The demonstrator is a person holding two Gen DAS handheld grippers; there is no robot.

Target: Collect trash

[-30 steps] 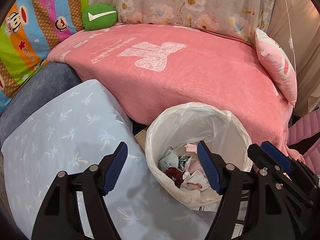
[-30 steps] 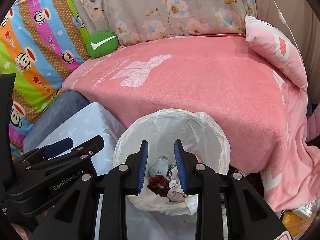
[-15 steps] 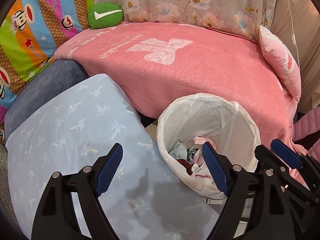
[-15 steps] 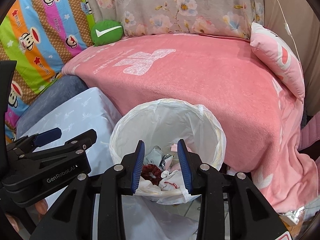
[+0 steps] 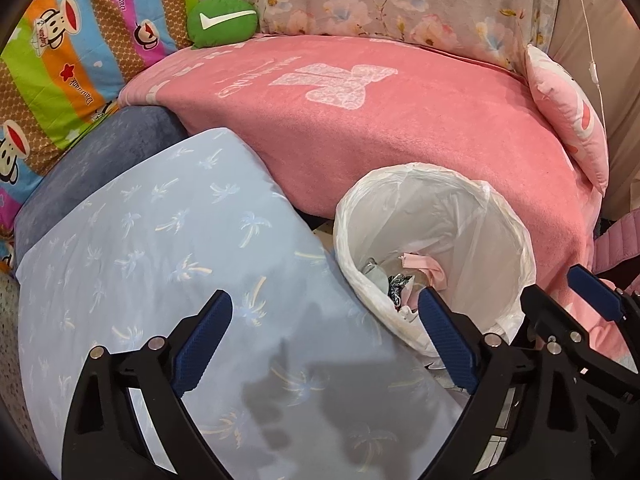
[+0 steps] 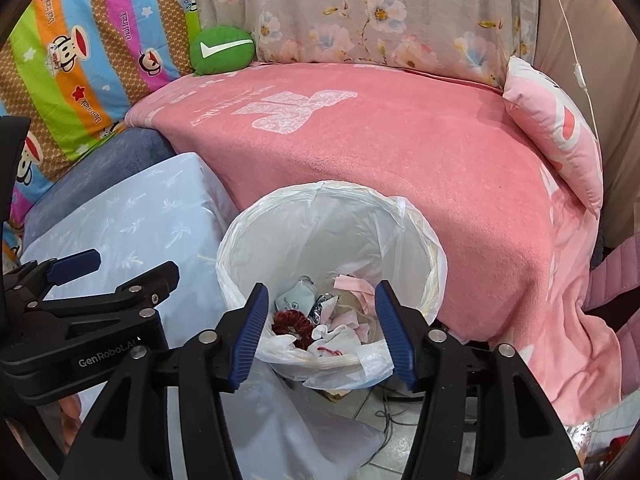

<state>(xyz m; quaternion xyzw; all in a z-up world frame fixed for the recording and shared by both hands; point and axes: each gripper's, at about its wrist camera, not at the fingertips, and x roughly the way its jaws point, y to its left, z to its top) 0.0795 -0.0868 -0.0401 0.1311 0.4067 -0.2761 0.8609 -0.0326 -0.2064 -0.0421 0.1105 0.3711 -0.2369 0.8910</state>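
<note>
Nearest the right wrist view, the right claw (image 6: 318, 330) hangs over the near lip of the bin (image 6: 434, 264). A second ago its jaws were almost together above the trash; now they are spreading apart and stand either side of the bin's mouth with nothing between the pads. That reads as a release: whatever it carried has most likely gone in, though I cannot pick out which scrap is the new one.

In the left wrist view the left claw (image 5: 322, 340) is also opening, wider than before, and it too is empty. It sits over the blue cushion (image 5: 160, 248), with its right finger crossing the bin's near left edge. It has drifted left, so the bin now lies further to the right in its view.

Inside the bin's white liner (image 6: 352, 224) lies the collected trash (image 6: 320, 316): a dark red scrunchie (image 6: 291, 322) at the near left, white crumpled tissue beside it, a pale blue wrapper and a pink scrap farther in. All of it sits low in the bin, well below the rim.

Beyond the bin the pink blanket (image 6: 400, 152) covers the sofa, and no loose litter shows on it. A green pillow (image 6: 222, 50) sits at the far left against the striped cover, a pink pillow (image 6: 556, 128) at the far right.

With both claws free, the drop looks done; the next job is probably finding more litter outside these views.
</note>
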